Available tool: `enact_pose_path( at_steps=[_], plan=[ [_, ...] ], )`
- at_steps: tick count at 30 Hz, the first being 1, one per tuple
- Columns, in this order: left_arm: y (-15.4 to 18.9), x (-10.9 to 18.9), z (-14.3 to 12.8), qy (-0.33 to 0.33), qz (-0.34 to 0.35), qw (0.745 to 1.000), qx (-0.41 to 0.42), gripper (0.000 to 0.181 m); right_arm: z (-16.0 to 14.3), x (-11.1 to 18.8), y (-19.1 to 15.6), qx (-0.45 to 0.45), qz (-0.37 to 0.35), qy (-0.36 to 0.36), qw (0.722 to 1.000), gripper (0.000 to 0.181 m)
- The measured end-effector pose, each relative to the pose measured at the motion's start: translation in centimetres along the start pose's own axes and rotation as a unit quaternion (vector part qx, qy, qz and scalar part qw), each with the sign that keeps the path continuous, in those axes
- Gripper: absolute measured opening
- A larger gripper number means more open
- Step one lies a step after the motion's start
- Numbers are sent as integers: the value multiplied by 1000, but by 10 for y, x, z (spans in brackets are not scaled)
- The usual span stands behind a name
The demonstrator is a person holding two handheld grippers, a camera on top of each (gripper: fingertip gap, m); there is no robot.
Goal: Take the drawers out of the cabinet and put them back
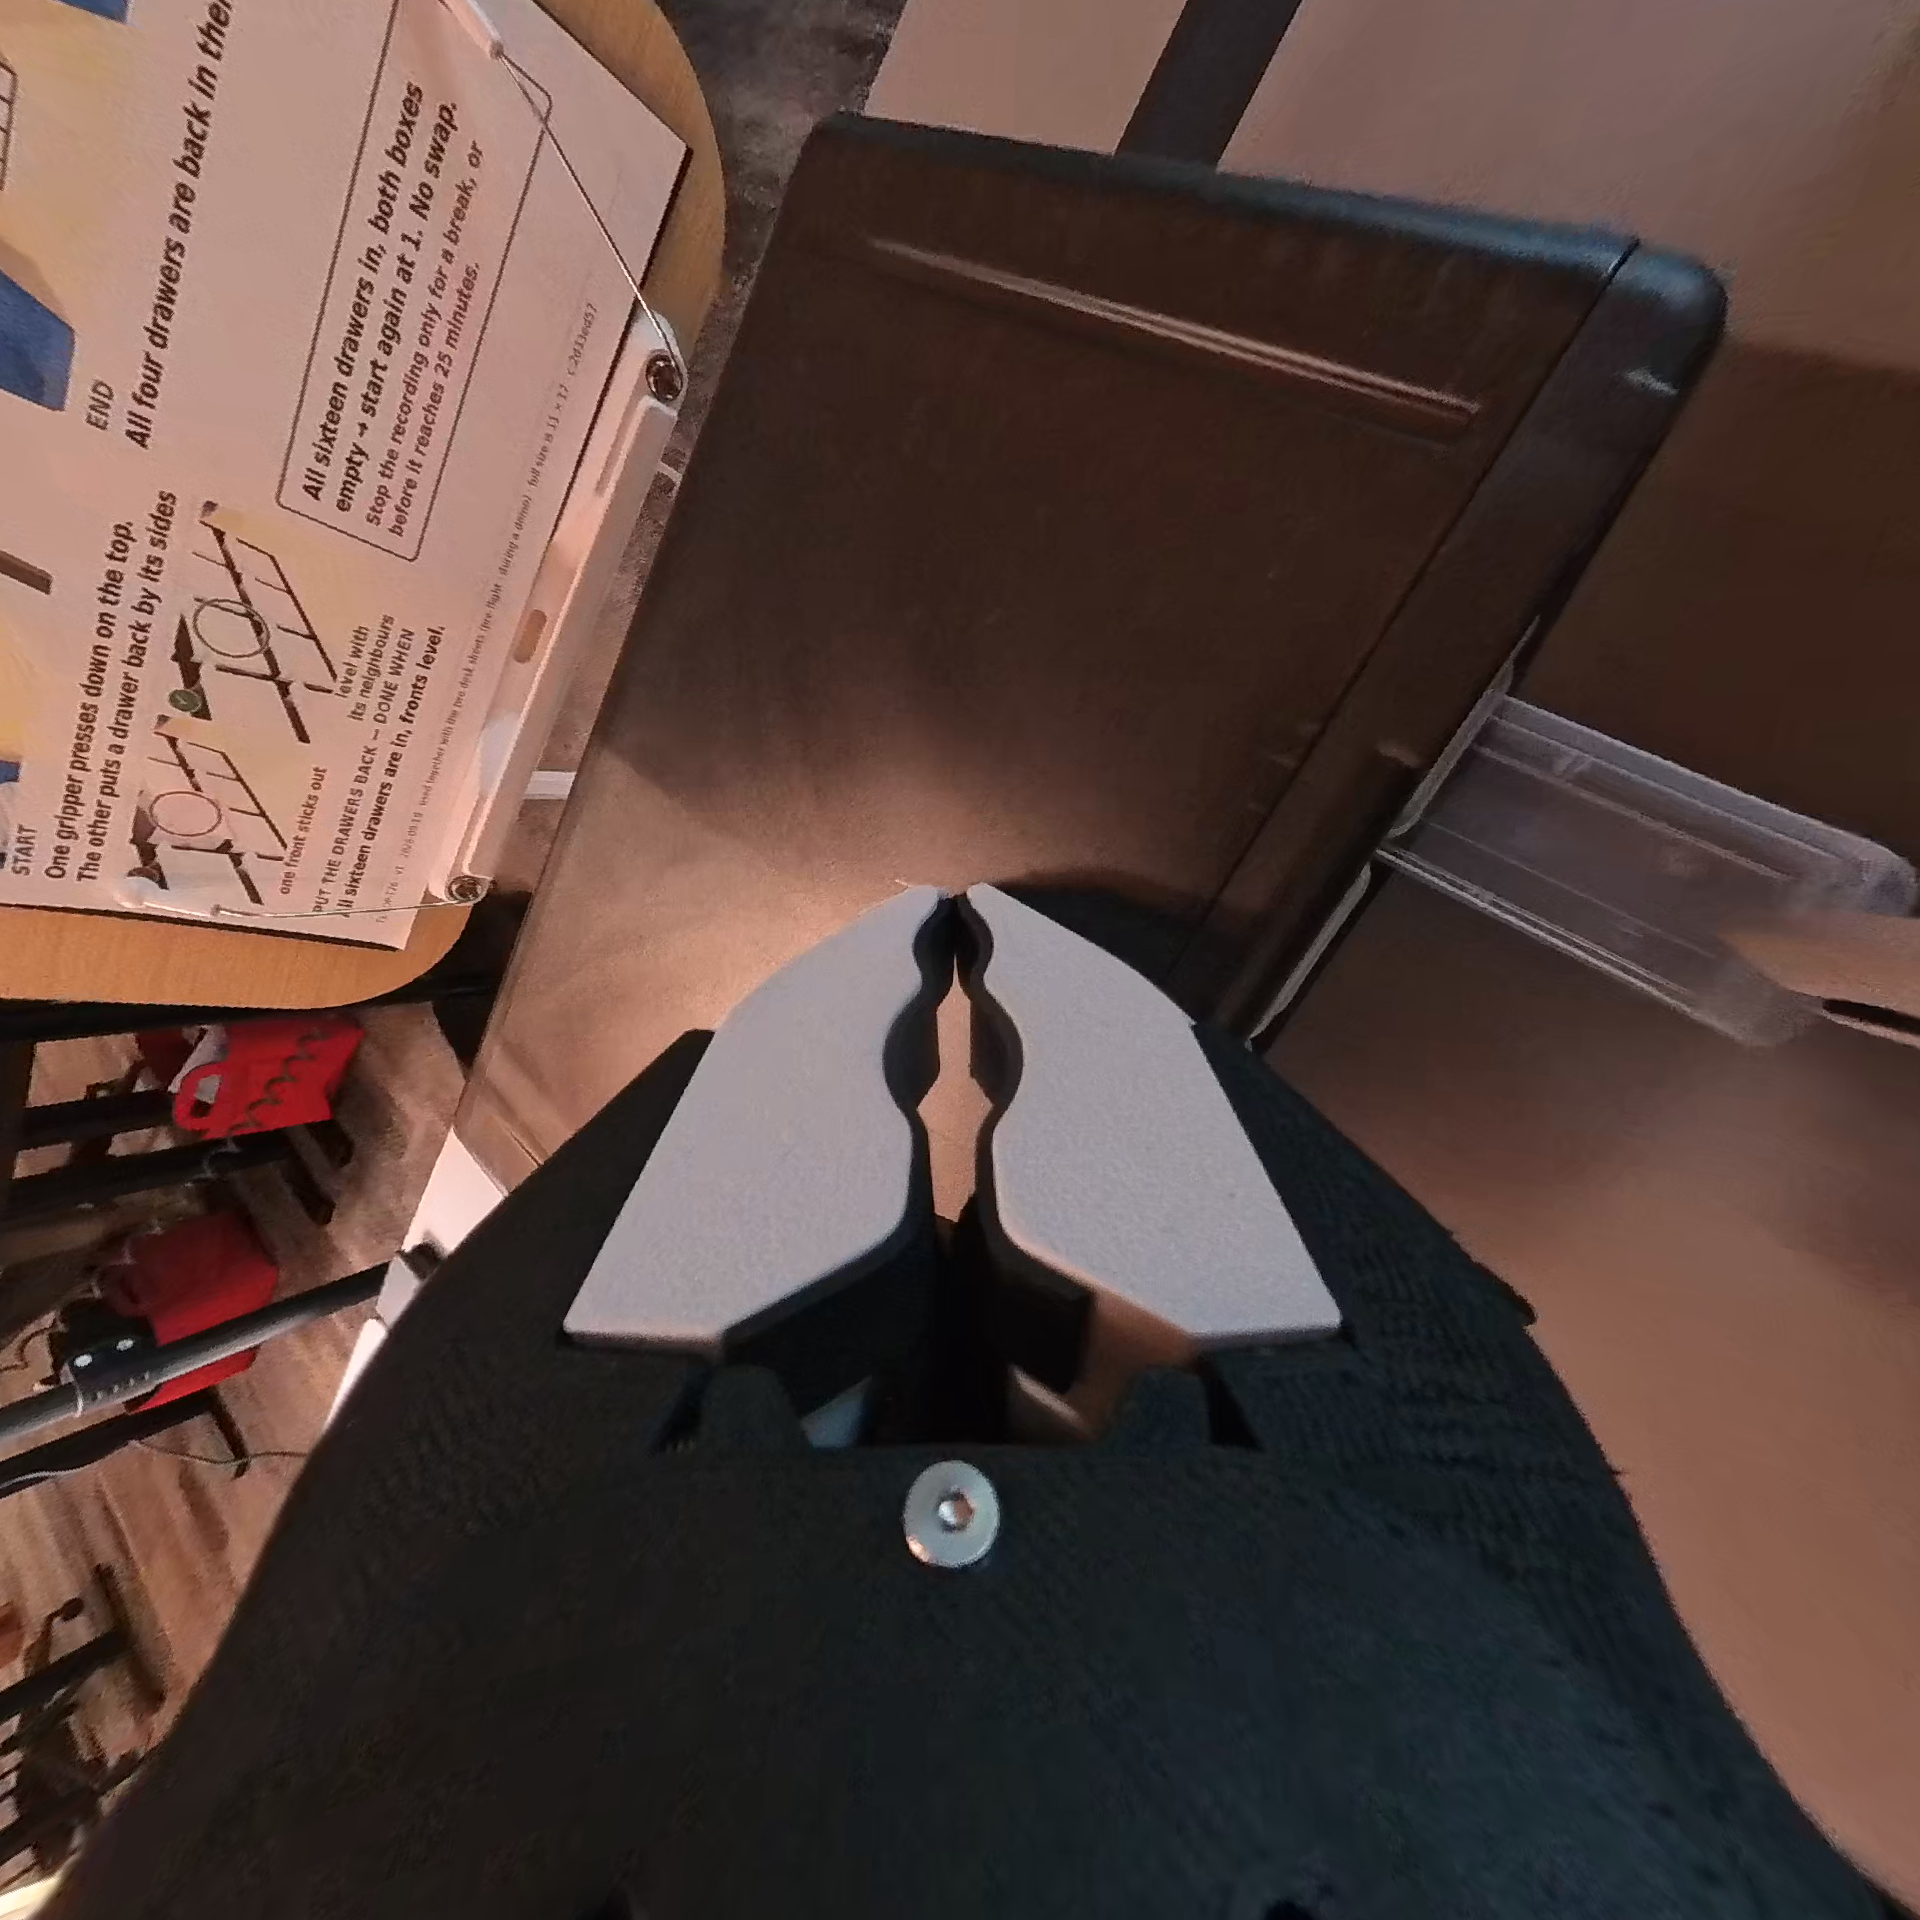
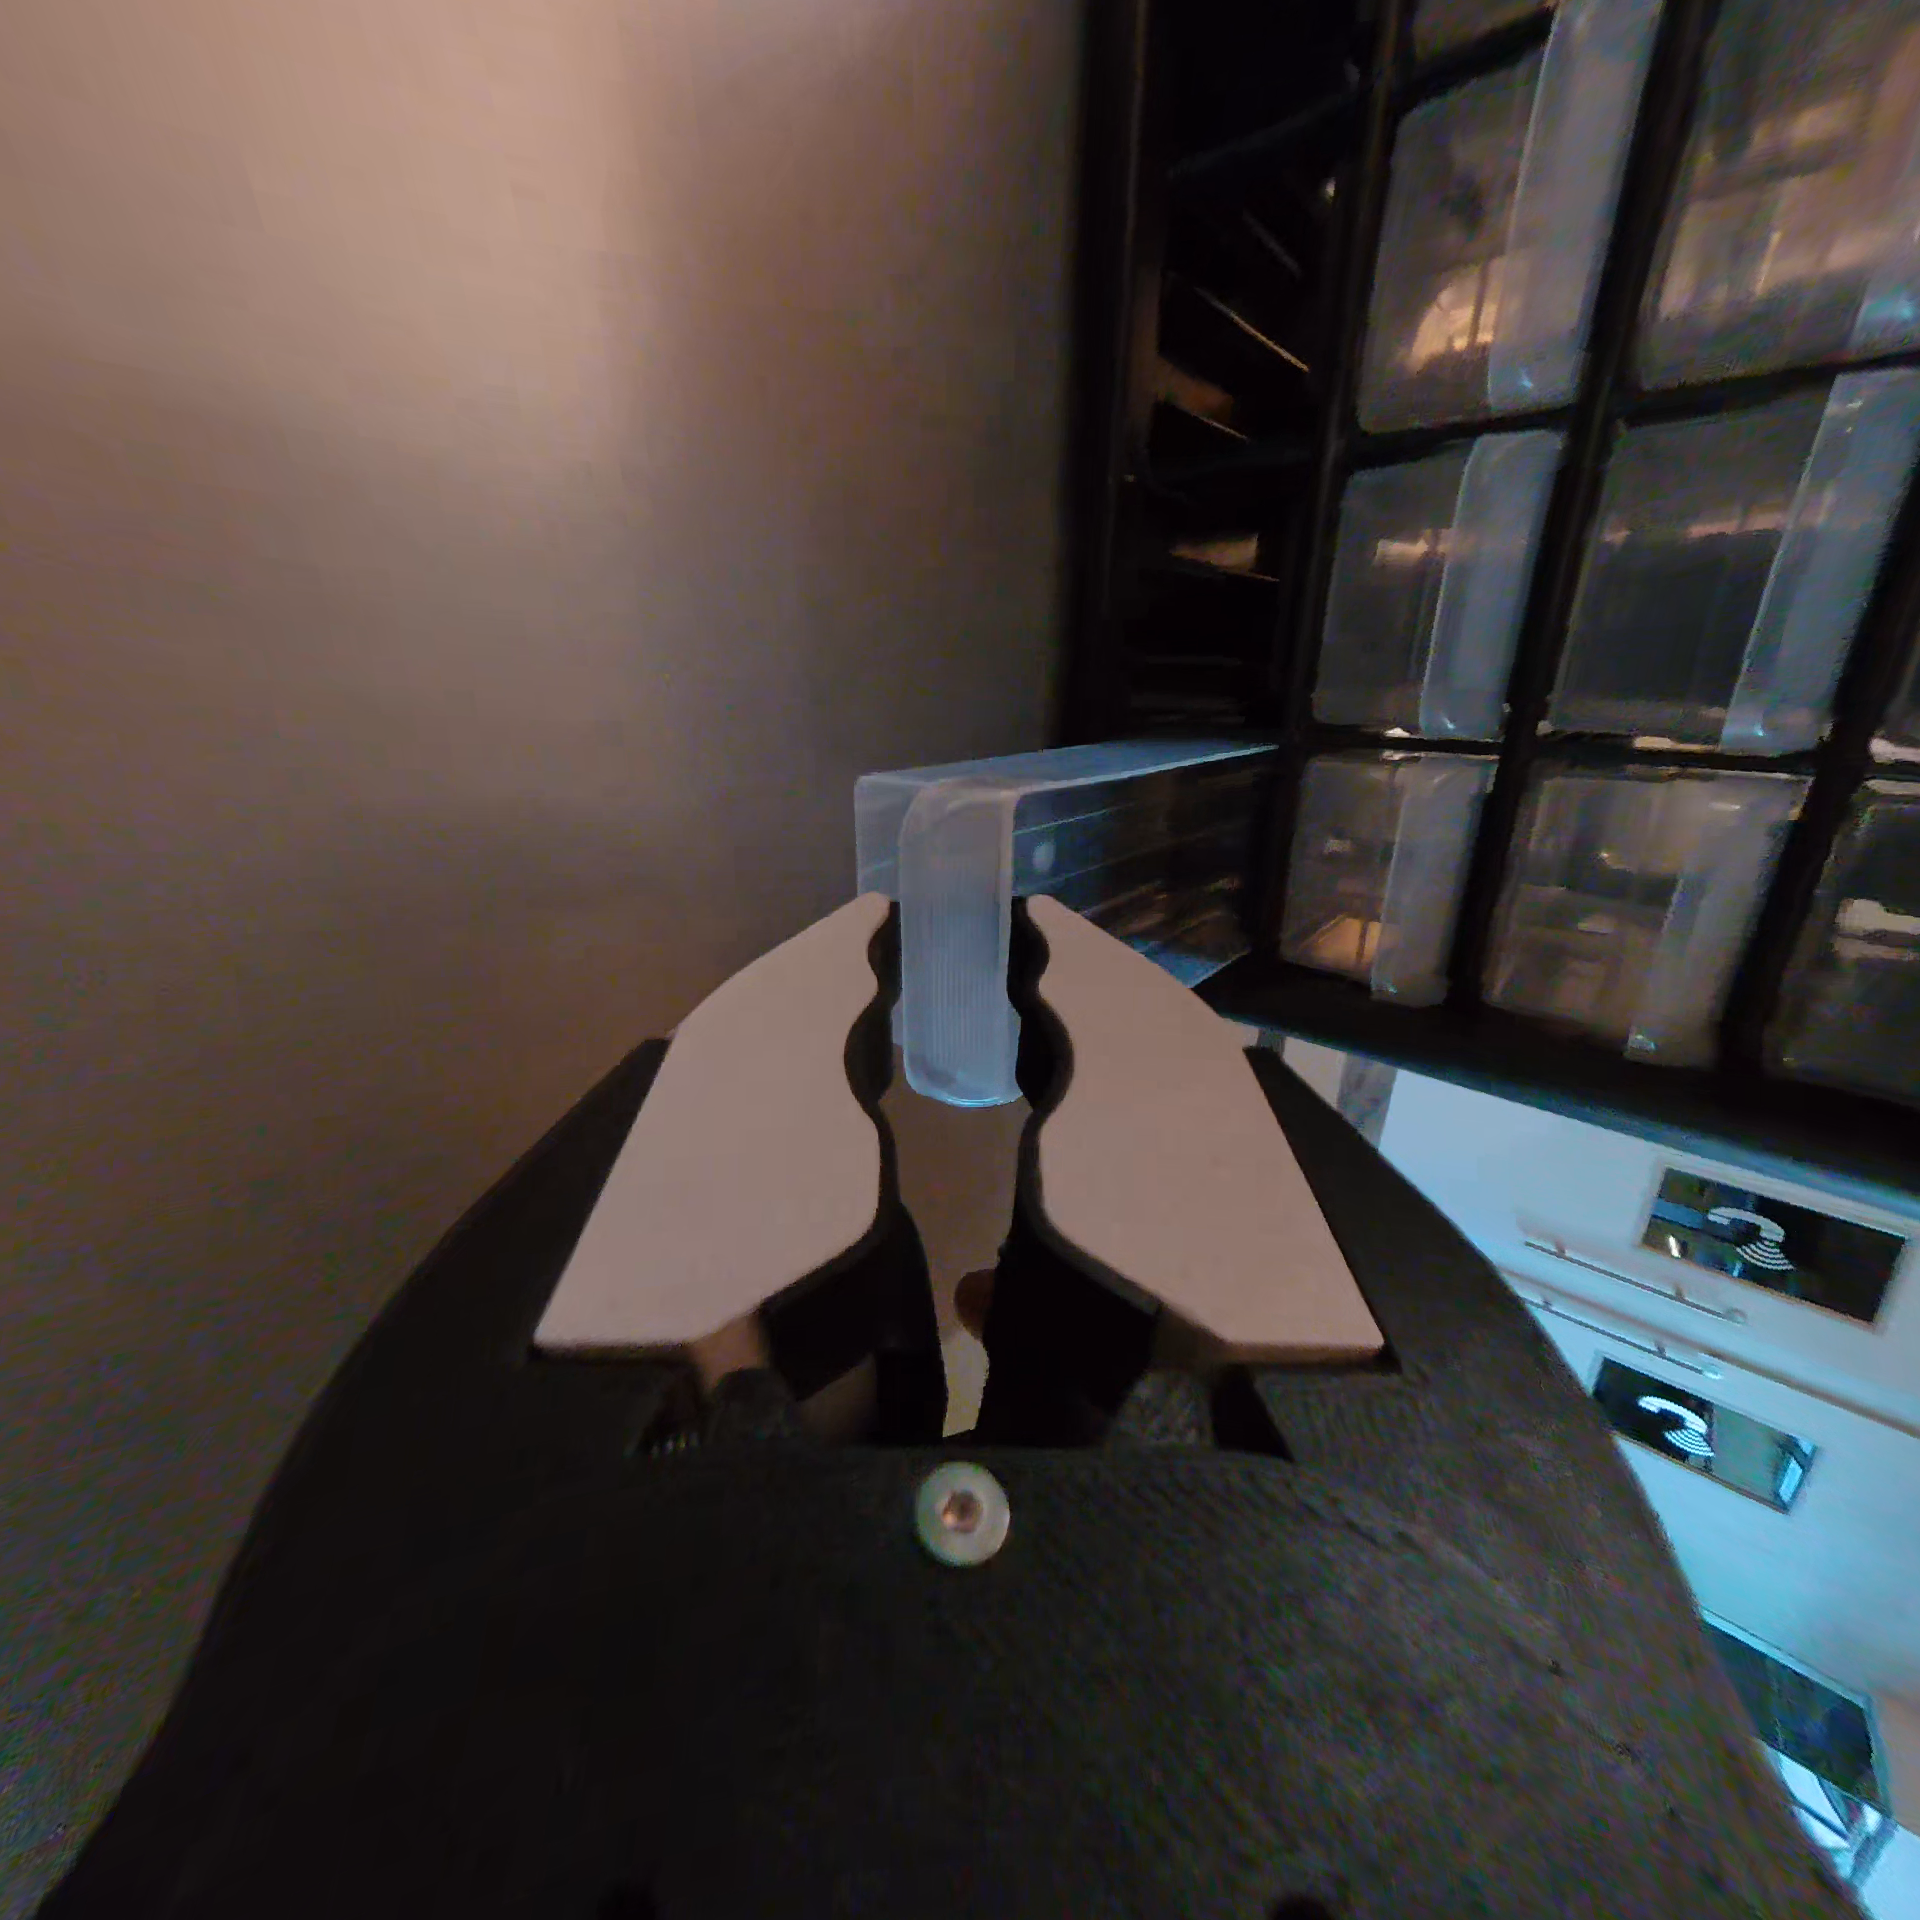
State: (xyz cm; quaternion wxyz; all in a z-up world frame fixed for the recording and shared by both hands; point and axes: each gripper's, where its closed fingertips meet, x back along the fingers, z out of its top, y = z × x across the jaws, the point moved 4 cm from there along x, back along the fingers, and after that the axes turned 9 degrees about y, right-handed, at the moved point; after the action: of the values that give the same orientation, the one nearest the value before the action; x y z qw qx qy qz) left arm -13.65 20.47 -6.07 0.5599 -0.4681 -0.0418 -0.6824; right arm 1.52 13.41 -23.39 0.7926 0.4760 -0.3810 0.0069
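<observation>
Left tongs (image 1: pixel 954 902): clenched with nothing between them, tips meeting, resting on or just over the cabinet's (image 1: pixel 1039 540) dark flat top, hard to say which.
Right tongs (image 2: pixel 958 920): closed round the frosted handle (image 2: pixel 954 987) of a clear drawer (image 2: pixel 1091 831), one finger each side.
Drawer: pulled most of the way out of the cabinet's near corner slot, back end still inside.
Other drawers (image 2: pixel 1662 582): pushed in, right of it.
Left side: printed sheet (image 1: pixel 260 468) on a wooden table (image 1: pixel 698 156).

black cabinet (image 1: pixel 1039 582); clear drawer (image 2: pixel 1091 831)
</observation>
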Motion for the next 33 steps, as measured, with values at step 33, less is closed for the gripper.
enact_pose_path(
  at_steps=[33],
  plan=[
    [2, 0, -2, 36, 29, 999, -16, 0, 30, 131, 14, 73, -241, 165, 954, 19]
  ],
)
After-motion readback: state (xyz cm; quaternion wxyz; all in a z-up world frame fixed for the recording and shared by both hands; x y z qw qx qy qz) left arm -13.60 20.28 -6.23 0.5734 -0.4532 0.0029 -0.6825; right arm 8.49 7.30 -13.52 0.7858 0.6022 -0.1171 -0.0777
